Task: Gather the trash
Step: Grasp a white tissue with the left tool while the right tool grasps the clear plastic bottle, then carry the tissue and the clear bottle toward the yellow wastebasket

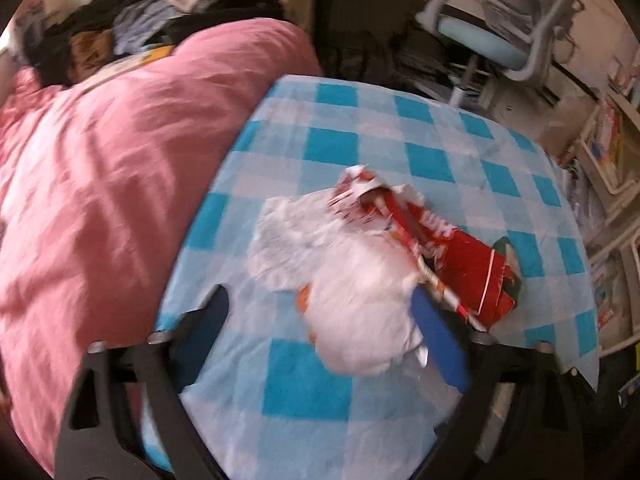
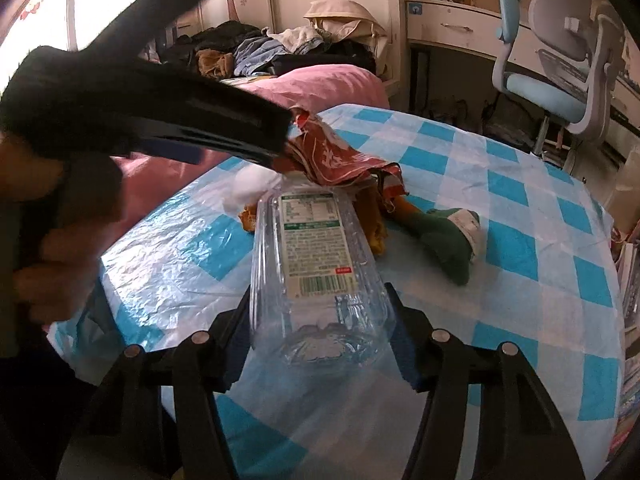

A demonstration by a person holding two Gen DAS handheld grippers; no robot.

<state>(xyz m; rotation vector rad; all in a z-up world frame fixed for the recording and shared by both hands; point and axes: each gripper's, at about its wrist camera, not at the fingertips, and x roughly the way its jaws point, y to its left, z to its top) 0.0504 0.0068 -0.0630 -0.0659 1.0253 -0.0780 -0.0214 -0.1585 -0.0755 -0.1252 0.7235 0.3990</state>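
Observation:
On the blue-and-white checked tablecloth (image 1: pixel 332 128) lies a crumpled white paper wad (image 1: pixel 352 280) against a torn red wrapper (image 1: pixel 460 260). My left gripper (image 1: pixel 324 314) straddles the wad. Its right pad touches the paper, while a gap shows at the left pad, so the gripper is open. In the right wrist view, my right gripper (image 2: pixel 320 340) is shut on a clear plastic bottle (image 2: pixel 316 264) with a green-and-white label, base toward the camera. The red wrapper (image 2: pixel 340 156) lies just beyond the bottle, with the left gripper's black body above it.
A green sock-like item (image 2: pixel 448 240) and an orange-brown scrap (image 2: pixel 374 220) lie beside the wrapper. A person's hand (image 2: pixel 60 216) holds the left tool. A pink duvet (image 1: pixel 100 184) borders the table's left edge. A light-blue desk chair (image 2: pixel 560 60) stands beyond the table.

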